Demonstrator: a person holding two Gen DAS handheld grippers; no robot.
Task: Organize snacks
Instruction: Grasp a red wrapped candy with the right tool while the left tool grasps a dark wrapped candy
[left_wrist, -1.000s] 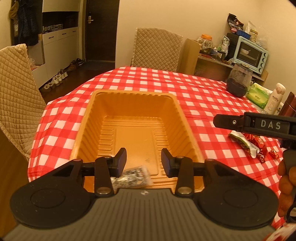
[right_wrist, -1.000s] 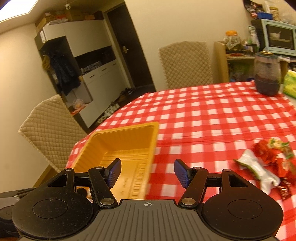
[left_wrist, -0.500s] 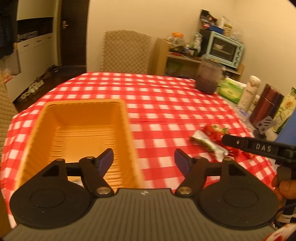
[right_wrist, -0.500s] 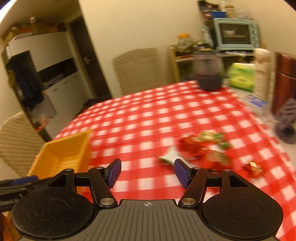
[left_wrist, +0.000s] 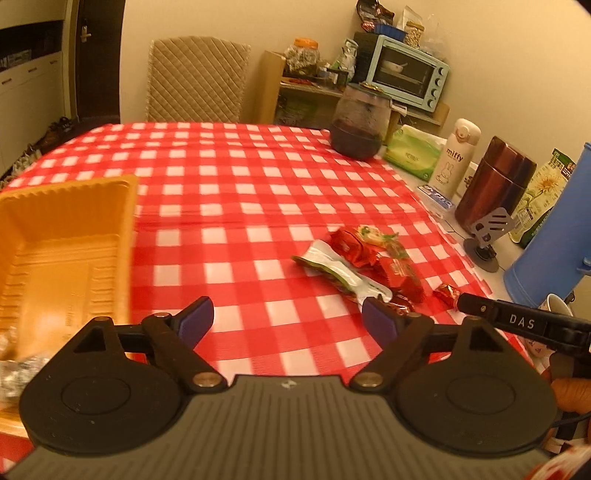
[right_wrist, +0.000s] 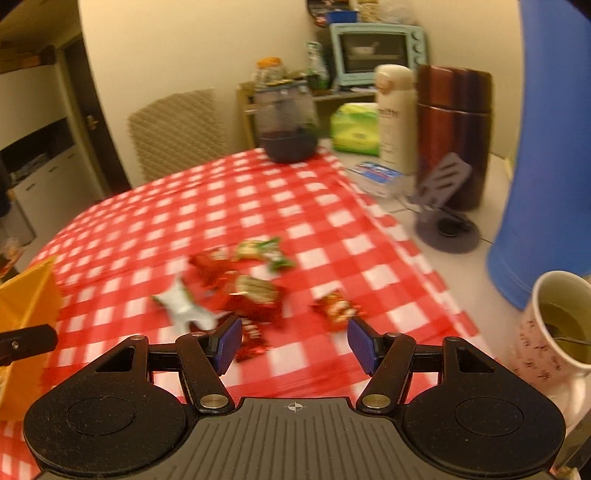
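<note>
Both grippers swung from the yellow tray (left_wrist: 66, 236) toward crinkly red-and-green snacks (left_wrist: 369, 254), jaws apart, empty.

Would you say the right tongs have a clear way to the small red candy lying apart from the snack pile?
Probably yes: the right tongs are open and empty, the red candy lies just ahead on bare cloth, and nothing stands between.

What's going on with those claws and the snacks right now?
Left claw just opened, empty. Right claw open, empty. Snack pile loose on tablecloth, orange tray alongside. Nothing blocking.
</note>
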